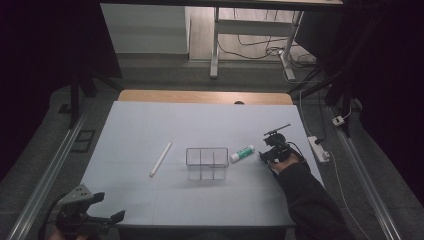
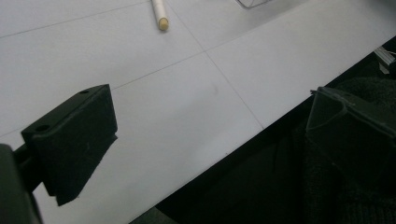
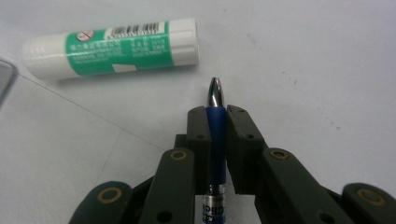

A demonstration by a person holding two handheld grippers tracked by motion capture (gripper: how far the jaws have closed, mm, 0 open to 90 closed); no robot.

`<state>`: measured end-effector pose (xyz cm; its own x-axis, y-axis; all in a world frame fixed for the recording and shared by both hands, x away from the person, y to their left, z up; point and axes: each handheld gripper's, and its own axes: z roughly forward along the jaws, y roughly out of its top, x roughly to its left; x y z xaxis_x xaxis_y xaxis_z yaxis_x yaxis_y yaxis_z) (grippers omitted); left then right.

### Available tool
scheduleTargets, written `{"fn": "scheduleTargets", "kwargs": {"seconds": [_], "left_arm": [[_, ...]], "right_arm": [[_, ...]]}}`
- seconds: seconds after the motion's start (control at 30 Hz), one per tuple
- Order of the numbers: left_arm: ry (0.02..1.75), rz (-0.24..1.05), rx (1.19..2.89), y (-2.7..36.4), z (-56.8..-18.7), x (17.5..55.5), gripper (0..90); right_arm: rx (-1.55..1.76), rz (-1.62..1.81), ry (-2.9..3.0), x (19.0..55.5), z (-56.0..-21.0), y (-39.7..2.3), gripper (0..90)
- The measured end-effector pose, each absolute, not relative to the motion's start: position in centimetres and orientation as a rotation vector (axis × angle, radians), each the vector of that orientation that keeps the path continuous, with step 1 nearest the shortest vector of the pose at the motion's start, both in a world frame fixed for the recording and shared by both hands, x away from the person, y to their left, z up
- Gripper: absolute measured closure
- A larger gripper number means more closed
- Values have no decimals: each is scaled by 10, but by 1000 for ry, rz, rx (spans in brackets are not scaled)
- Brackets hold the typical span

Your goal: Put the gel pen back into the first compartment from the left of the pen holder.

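Clearly the right gripper (image 3: pixel 215 122) is clamped on a blue pen (image 3: pixel 215 128), its jaws squeezing the barrel from both sides and the silver tip poking out past them. The pen lies along the jaws, low over the table (image 1: pixel 150 125), to the right of the clear bin (image 1: pixel 207 163).

My judgement is that the step in hand is lifting the pen and carrying it to the bin. To do it well, keep the grip firm, since a round barrel could slide lengthwise, and raise it straight before swinging left.

Just beyond the tip lies a glue stick (image 3: pixel 112 46), between pen and bin and near the bin's right wall. Pass above it, not through it, or it may roll.

The left gripper (image 2: pixel 205 140) hangs at the near edge of the table, well left of the bin, its jaws apart and empty, one over the table and one off it. It should stay clear of the path.

Left of the bin rests a white stick (image 1: pixel 161 158), apart from everything. Beyond the bin the table is bare to its far edge, giving ample room.
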<state>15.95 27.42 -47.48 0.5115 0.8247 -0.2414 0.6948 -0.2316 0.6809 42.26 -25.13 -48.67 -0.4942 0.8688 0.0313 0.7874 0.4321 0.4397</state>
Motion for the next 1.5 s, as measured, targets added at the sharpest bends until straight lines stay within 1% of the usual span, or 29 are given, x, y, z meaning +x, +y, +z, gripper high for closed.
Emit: {"fn": "scheduleTargets", "kwargs": {"seconds": [0.43, 0.63, 0.87, 1.17, 1.5], "left_arm": [[1242, 215, 1989, 274, -475, 160, 23], [1242, 214, 1988, 274, -475, 160, 23], [1243, 215, 1988, 274, -475, 160, 23], [1245, 212, 1987, 274, -475, 160, 23], [1247, 211, 1985, 274, -475, 160, 23]], "right_arm": [[1415, 776, 2414, 410, -462, -258, 804], [1343, 880, 2393, 401, -450, -260, 803], [1259, 1050, 2317, 389, -427, -259, 803], [1142, 1203, 2283, 376, -406, -248, 803], [981, 1363, 2257, 361, -385, -223, 803]]}}
